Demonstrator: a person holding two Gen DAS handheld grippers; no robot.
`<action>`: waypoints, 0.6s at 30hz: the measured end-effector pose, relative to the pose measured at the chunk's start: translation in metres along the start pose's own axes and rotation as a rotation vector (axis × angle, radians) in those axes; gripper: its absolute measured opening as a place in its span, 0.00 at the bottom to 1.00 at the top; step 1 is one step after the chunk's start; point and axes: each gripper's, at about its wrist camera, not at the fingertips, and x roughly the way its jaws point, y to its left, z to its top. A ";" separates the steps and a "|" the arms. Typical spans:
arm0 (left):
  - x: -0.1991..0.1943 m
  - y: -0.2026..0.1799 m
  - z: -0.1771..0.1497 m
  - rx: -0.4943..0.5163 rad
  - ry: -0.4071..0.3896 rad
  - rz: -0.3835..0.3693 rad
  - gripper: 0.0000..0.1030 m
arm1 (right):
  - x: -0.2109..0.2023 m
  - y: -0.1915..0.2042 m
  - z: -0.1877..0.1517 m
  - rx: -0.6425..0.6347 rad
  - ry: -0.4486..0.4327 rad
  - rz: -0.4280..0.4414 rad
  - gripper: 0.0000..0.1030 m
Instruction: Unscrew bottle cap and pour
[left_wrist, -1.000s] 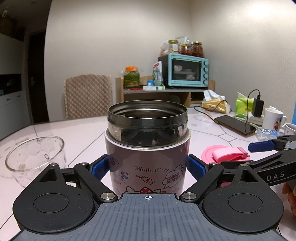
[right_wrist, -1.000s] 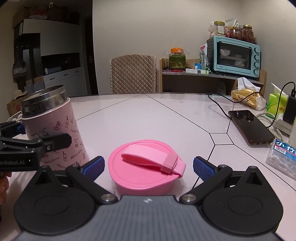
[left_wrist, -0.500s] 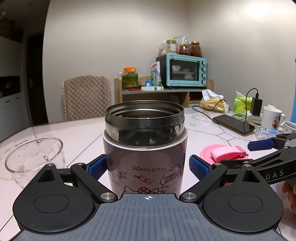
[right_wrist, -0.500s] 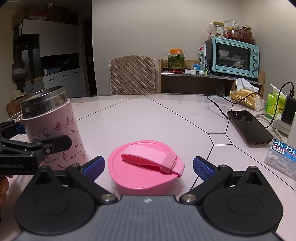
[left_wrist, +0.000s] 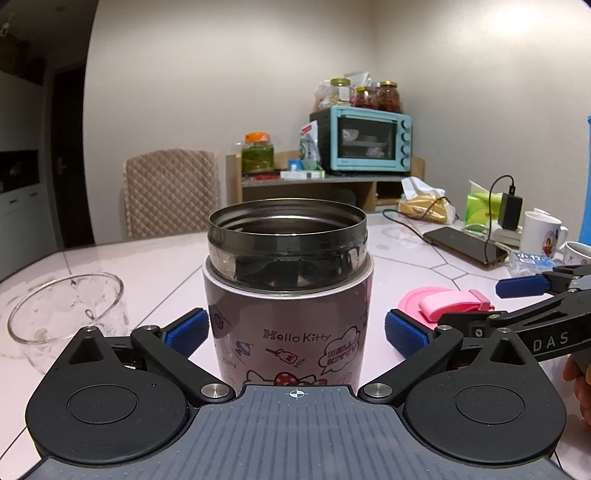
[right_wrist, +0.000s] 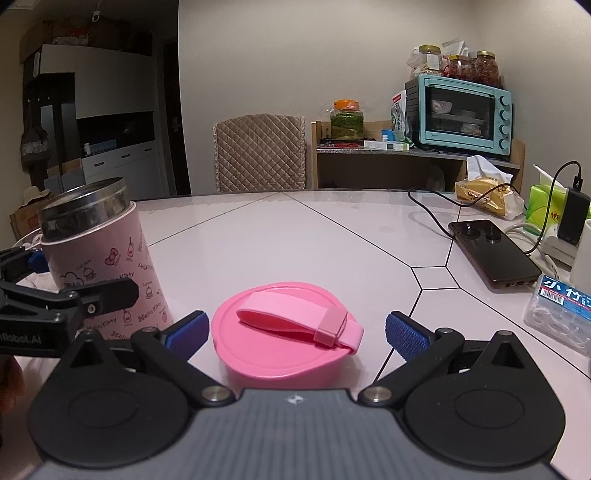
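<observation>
A pink Hello Kitty jar (left_wrist: 288, 295) with a steel rim stands uncapped on the table, upright, right in front of my left gripper (left_wrist: 295, 334). Its jaws are opening; the blue pads (left_wrist: 186, 332) flank the jar's sides with small gaps and do not press it. The pink lid (right_wrist: 280, 343) with a strap lies flat on the table between the fingers of my right gripper (right_wrist: 295, 334), which is open and clear of the lid's rim. The jar (right_wrist: 103, 266) stands left of the lid. An empty glass bowl (left_wrist: 66, 314) sits left of the jar.
A phone (right_wrist: 491, 254) on a cable, a white mug (left_wrist: 541, 236) and a clear plastic box (right_wrist: 561, 314) lie to the right. A padded chair (left_wrist: 171, 192) and a shelf with a teal toaster oven (left_wrist: 369, 144) stand beyond the table's far edge.
The left gripper's pads have spread off the jar's sides, letting go of it; the jar stays put. The right gripper and the lid have not moved.
</observation>
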 end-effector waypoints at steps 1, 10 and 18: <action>0.000 -0.001 0.000 0.004 -0.001 0.001 1.00 | 0.000 0.000 0.000 0.002 -0.003 0.000 1.00; -0.001 0.000 0.000 0.001 -0.006 0.019 1.00 | -0.004 -0.003 0.000 0.020 -0.025 0.001 1.00; -0.003 0.001 -0.001 -0.001 -0.014 0.024 1.00 | -0.010 -0.004 0.000 0.031 -0.045 0.000 1.00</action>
